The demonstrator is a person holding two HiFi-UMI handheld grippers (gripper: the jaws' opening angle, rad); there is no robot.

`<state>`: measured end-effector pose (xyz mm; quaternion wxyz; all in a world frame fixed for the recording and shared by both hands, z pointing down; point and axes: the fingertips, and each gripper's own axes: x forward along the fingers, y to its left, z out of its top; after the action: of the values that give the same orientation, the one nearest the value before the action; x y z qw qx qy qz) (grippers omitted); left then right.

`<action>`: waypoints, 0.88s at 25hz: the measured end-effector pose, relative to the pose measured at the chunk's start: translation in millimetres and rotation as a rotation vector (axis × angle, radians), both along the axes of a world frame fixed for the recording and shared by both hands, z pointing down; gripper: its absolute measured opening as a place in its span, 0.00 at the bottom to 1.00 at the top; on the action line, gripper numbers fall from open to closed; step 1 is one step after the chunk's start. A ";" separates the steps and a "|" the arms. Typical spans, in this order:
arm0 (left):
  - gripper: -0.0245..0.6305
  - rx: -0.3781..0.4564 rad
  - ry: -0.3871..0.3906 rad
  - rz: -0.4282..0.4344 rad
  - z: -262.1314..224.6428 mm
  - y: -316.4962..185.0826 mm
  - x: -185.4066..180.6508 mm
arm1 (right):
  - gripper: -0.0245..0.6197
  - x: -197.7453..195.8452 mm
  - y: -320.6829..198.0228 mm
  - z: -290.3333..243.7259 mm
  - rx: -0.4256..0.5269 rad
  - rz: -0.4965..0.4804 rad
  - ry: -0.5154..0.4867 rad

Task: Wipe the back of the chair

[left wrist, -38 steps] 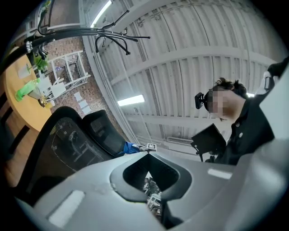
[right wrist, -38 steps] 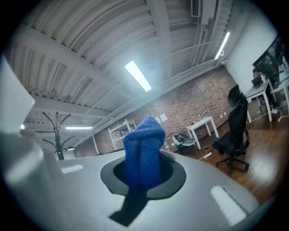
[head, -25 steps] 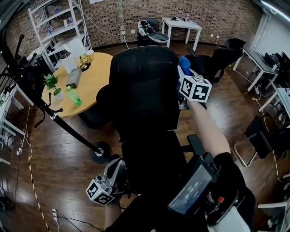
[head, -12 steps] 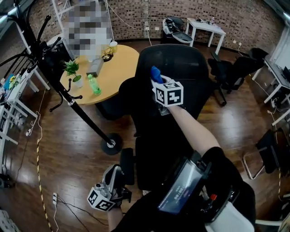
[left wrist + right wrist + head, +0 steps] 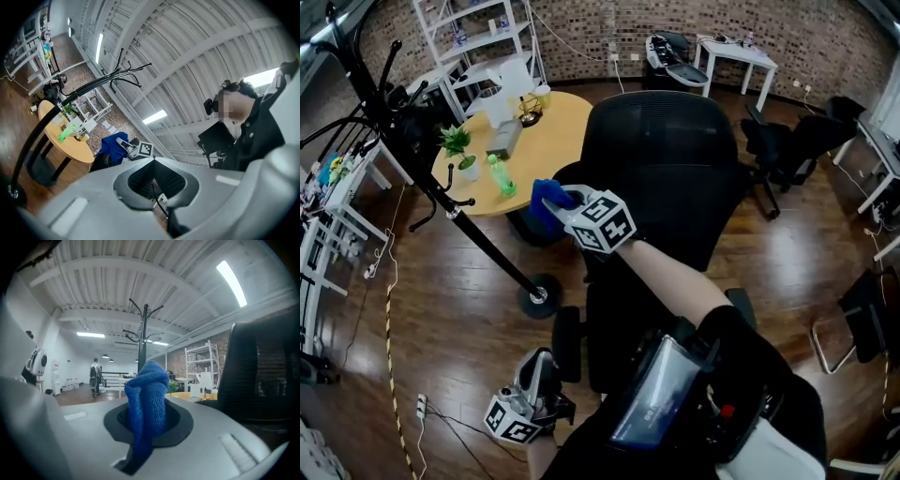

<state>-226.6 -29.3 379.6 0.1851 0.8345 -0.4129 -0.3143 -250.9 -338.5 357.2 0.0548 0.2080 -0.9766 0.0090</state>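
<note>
Squarely in right gripper [image 5: 146, 420]: blue cloth [image 5: 148, 385]

the blue cloth [image 5: 147, 394] looks like nubbly terry fabric; the chair back [image 5: 661, 150] is matt black mesh; the floor [image 5: 441, 309] is glossy dark wood.

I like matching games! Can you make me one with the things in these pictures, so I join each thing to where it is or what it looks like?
Things:
1. blue cloth
2. green bottle
3. chair back
4. left gripper

Clues:
A. black mesh
B. on the round table
C. shut, holding nothing
D. pinched in the right gripper

Pairs: 1-D, 2-B, 3-A, 4-C
</note>
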 end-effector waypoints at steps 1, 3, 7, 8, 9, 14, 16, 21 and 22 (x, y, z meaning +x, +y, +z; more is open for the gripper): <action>0.04 -0.001 -0.006 0.002 -1.4 0.1 1.4 | 0.08 0.1 -7.5 4.1 -0.032 0.008 -0.008; 0.04 -0.008 -0.012 -0.002 -3.4 1.9 3.3 | 0.08 5.3 -28.9 19.7 -0.094 0.049 0.005; 0.04 -0.019 -0.022 0.008 -3.4 2.9 16.4 | 0.08 59.9 -78.4 50.6 -0.162 0.221 0.042; 0.04 -0.024 -0.028 0.015 -2.1 2.2 19.0 | 0.08 76.8 -85.0 54.5 -0.174 0.248 0.026; 0.04 -0.029 -0.036 0.023 -0.7 0.4 21.0 | 0.08 93.1 -89.9 56.4 -0.181 0.263 0.001; 0.04 -0.033 -0.057 0.093 1.9 -17.7 38.7 | 0.08 191.2 -111.0 52.2 -0.211 0.380 -0.156; 0.04 -0.039 -0.065 0.142 2.9 -27.4 50.4 | 0.08 237.5 -117.0 53.3 -0.208 0.448 -0.178; 0.04 -0.039 -0.075 0.259 3.2 -43.6 89.3 | 0.08 368.0 -122.8 53.2 -0.222 0.627 -0.256; 0.04 -0.038 -0.079 0.280 3.0 -45.3 96.0 | 0.08 396.9 -121.4 52.6 -0.223 0.673 -0.272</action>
<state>-130.6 -74.6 382.7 0.2265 0.8920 -0.3055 -0.2442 146.0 -459.8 409.8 -0.0592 0.5068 -0.8450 0.1604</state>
